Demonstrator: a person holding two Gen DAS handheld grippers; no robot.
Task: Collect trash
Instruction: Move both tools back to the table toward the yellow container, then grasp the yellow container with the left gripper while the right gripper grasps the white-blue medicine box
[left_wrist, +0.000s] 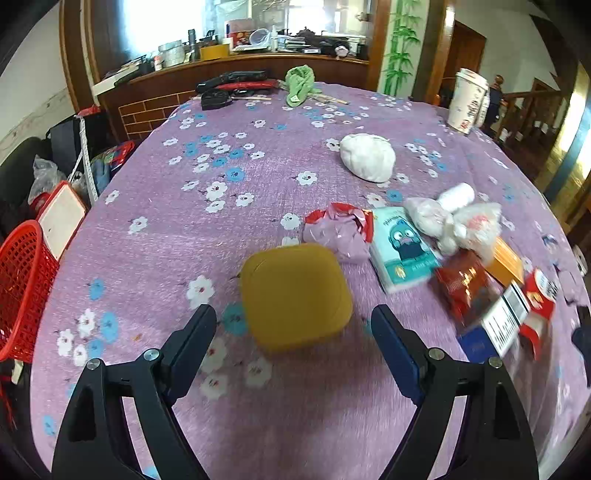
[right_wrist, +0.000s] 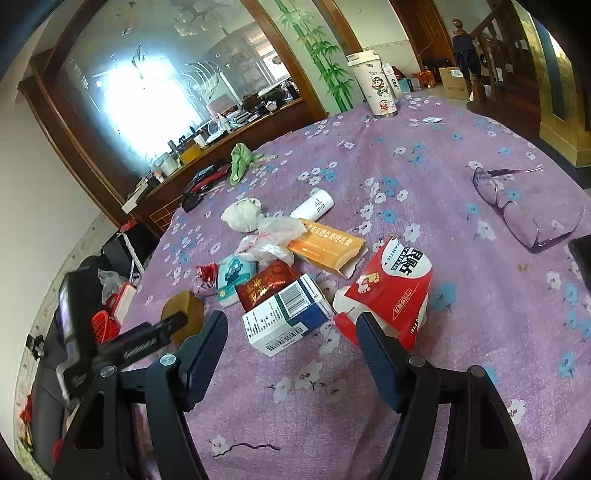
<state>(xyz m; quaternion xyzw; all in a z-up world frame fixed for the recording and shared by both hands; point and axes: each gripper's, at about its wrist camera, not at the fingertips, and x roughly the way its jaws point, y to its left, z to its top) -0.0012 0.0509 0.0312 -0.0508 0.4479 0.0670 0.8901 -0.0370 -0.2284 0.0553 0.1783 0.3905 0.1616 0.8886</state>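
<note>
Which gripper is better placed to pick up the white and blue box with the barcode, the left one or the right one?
The right gripper: the white and blue box lies just ahead of its open jaws. The left gripper faces the yellow container, with that box off to its side.

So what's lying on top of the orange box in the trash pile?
A crumpled clear plastic bag rests over the far left end of the orange box. The rest of the box's printed top is bare. What the bag covers cannot be seen.
</note>
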